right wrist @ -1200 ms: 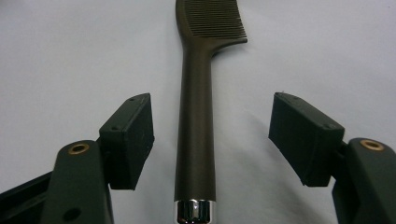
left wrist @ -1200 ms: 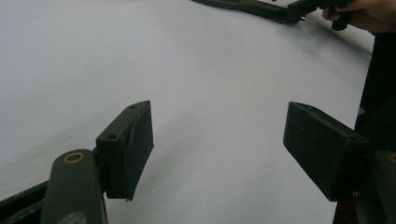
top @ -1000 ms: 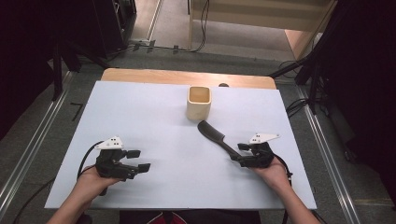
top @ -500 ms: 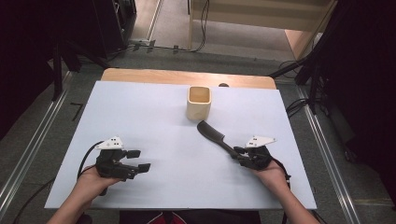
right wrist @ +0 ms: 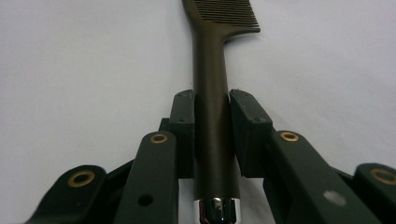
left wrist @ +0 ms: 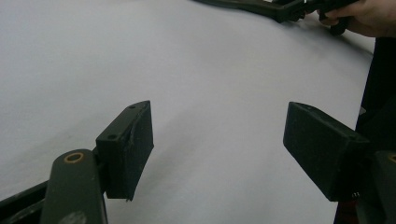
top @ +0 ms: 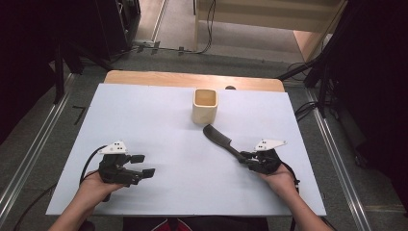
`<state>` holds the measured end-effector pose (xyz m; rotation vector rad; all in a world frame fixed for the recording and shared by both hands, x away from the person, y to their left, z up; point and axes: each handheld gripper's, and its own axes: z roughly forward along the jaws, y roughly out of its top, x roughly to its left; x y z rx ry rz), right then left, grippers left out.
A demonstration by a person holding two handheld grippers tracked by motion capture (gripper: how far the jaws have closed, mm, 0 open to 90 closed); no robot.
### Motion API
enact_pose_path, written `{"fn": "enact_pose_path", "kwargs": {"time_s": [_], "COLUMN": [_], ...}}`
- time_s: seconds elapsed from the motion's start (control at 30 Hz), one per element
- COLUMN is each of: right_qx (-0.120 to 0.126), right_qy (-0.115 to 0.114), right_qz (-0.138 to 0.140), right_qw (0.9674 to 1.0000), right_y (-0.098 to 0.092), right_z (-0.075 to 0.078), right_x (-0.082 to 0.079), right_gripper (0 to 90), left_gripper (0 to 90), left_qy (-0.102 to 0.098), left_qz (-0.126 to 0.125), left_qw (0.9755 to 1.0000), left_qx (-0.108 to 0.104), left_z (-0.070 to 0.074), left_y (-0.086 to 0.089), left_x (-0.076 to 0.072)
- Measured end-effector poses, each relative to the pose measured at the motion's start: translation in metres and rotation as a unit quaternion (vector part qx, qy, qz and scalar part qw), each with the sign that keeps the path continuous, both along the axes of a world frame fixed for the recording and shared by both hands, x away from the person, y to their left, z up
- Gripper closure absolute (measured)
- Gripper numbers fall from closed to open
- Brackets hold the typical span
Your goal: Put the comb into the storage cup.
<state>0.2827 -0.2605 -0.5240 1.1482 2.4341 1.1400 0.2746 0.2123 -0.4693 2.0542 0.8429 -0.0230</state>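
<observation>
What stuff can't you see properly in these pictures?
- Inside of the cup: high view, its own walls hide the bottom.
- Far end of the comb: right tongs view, cut off by the top edge.
- Comb handle between the right tongs: the pads cover its sides.
- Right tongs in the left tongs view: cut off at the top.
</observation>
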Motion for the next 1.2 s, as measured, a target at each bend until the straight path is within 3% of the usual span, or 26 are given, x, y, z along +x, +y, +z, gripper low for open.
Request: {"fn": "enact_pose_path", "kwargs": {"time_s": [0.4,0.63,1.2], "right_qx": [0.014,0.030,0.065], "right_qy": [0.008,-0.005,-0.010], "right_qz": [0.009,0.021,0.022], "right_qw": [0.9998,0.9993,0.9976], "right_y": [-0.005,-0.002,0.006], "right_z": [0.009,0.023,0.047], "right_x": [0.000,-0.004,-0.012], "right_gripper": [70.1,70.2,70.1], "left_gripper": [25.2,25.2,25.2], "left_qy": [0.000,0.000,0.008], "left_qz": [0.000,0.003,0.011], "left_qw": [1.0000,1.0000,0.9999], "left_qx": [0.000,0.001,-0.006], "left_z": [0.000,0.000,0.002], "left_y": [0.000,0.001,0.001], "left_x": [0.000,0.000,0.001]}}
